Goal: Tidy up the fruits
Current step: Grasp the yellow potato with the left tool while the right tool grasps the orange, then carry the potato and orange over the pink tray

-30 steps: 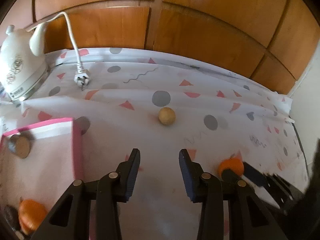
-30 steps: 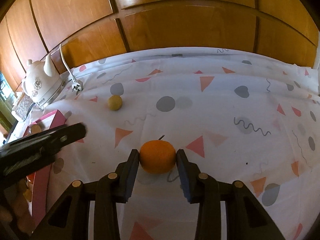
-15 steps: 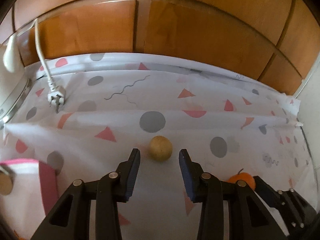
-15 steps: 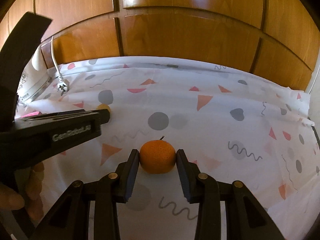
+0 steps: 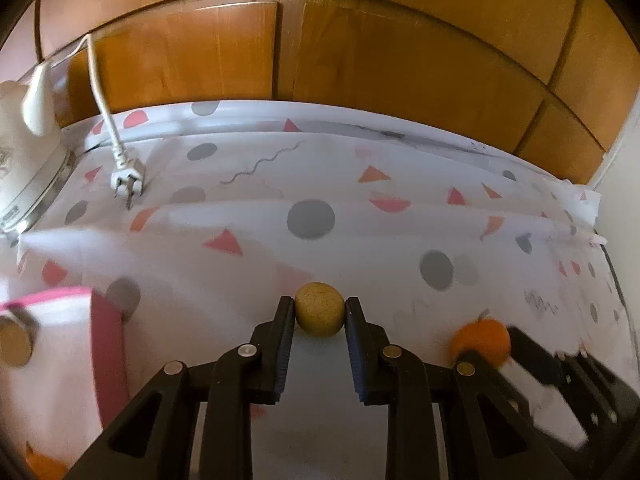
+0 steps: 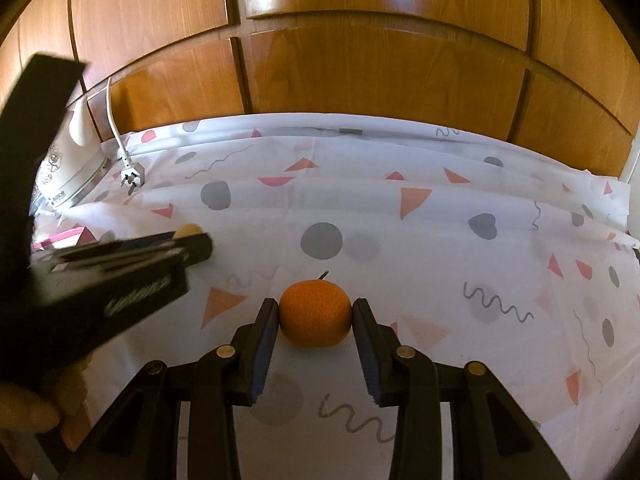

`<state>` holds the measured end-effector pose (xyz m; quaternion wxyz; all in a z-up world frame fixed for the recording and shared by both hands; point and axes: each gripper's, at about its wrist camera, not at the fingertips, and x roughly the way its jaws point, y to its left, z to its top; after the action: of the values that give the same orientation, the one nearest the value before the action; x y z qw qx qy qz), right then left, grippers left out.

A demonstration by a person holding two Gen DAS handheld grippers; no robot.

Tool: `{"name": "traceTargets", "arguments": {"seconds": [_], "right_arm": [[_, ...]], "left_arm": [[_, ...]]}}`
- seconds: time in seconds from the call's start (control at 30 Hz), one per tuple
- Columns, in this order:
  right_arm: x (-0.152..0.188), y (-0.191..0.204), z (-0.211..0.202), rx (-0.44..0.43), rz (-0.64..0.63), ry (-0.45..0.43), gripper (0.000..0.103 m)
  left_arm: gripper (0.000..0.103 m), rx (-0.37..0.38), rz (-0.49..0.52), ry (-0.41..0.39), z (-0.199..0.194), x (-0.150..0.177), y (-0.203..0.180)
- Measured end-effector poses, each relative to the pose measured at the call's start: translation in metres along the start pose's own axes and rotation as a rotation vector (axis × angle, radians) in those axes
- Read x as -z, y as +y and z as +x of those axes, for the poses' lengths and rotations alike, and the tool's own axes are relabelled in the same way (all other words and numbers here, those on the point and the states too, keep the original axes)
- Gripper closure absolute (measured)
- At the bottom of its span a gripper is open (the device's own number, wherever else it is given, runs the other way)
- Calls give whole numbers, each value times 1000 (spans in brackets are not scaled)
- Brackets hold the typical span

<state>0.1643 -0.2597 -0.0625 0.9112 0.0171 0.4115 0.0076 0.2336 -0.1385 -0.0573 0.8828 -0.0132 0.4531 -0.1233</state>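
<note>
My left gripper (image 5: 319, 312) is shut on a small round tan fruit (image 5: 319, 314), its pads touching both sides, just above the patterned tablecloth. My right gripper (image 6: 314, 312) is shut on an orange tangerine (image 6: 314, 313) with a short stem. The tangerine also shows in the left wrist view (image 5: 482, 340), held by the right gripper at lower right. The left gripper shows blurred in the right wrist view (image 6: 120, 268), with the tan fruit (image 6: 188, 230) at its tip. A pink-rimmed white box (image 5: 108, 344) lies at lower left, with a brownish round fruit (image 5: 14, 348) and an orange one (image 5: 44, 466) inside.
A white electric kettle (image 5: 24, 160) stands at the far left with its white cord and plug (image 5: 128, 182) on the cloth. Wooden cabinet doors (image 5: 360, 60) rise behind the table. The cloth's right edge (image 5: 596, 216) runs along a wall.
My left gripper moved forward to the tan fruit and closed on it. My right gripper stays shut on the tangerine, with the view shifted a little.
</note>
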Motion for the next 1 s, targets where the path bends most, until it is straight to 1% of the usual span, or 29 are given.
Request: {"name": "traceTargets", "arguments": {"seconds": [0.1, 0.27, 0.57, 0.73, 0.8, 0.87, 0.97, 1.0], "right_arm": [[1, -1, -4, 9, -3, 8, 65], [9, -6, -19, 8, -2, 20, 65], [33, -13, -48, 2, 15, 65, 65], [48, -14, -65, -9, 26, 75, 65], [54, -13, -71, -14, 25, 76, 65], [62, -11, -76, -38, 25, 93, 65], [72, -8, -80, -38, 11, 99, 65], [77, -8, -79, -41, 15, 111, 65]], "left_arm": [[78, -6, 10, -10, -16, 13, -2], [78, -7, -3, -10, -41, 37, 0], [78, 12, 17, 4, -75, 89, -15], [78, 13, 24, 7, -87, 116, -20], [78, 15, 32, 9, -88, 122, -23], [77, 14, 59, -6, -91, 130, -28], [77, 12, 84, -10, -87, 141, -33], [77, 9, 89, -29, -87, 143, -32]]}}
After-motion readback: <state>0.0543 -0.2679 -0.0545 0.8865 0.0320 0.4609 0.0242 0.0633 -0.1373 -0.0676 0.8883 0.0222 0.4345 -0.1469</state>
